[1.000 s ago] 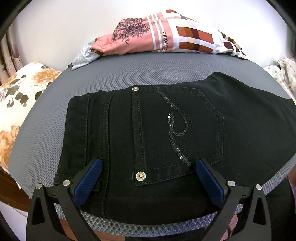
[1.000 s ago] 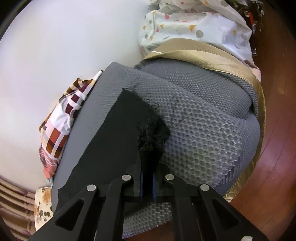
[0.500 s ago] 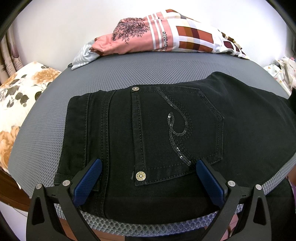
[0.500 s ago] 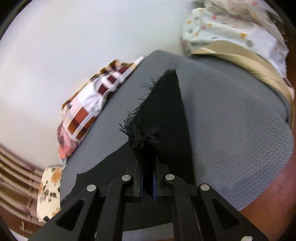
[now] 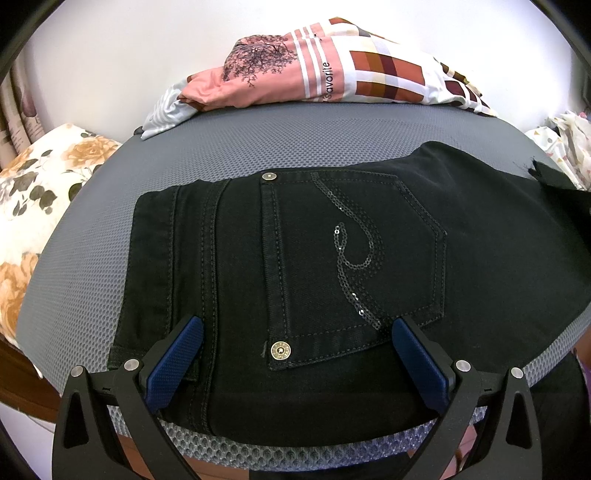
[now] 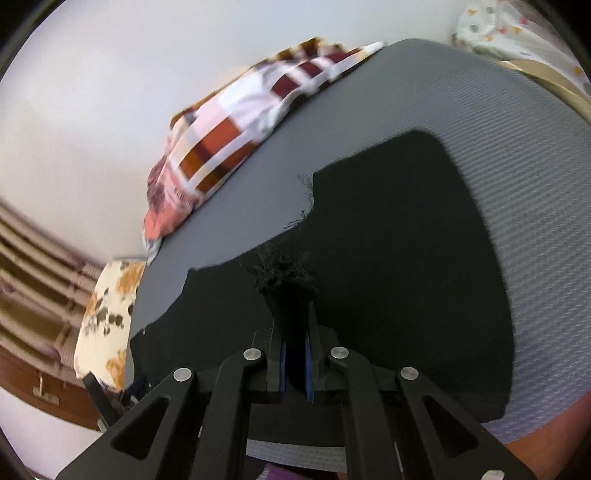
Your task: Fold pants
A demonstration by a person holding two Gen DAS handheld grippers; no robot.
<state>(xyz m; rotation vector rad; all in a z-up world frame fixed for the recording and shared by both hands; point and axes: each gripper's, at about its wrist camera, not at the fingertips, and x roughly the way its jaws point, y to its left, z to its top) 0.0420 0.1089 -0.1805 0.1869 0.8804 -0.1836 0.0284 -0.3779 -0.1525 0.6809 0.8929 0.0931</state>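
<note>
Pinching the frayed hem (image 6: 286, 273) in my right tool (image 6: 294, 363), closed tight on it, I carry the leg over the black jeans (image 5: 332, 258) spread on the grey mesh pad (image 5: 258, 140). My left tool (image 5: 295, 354) sits open astride the waistband, steadying that end for the fold.

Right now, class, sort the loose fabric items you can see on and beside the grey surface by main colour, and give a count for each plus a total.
Black: 1, the pants
Pink with checks: 1, the folded cloth
White with orange flowers: 1, the floral cushion
White with small coloured spots: 1, the spotted cloth
Total: 4
</note>
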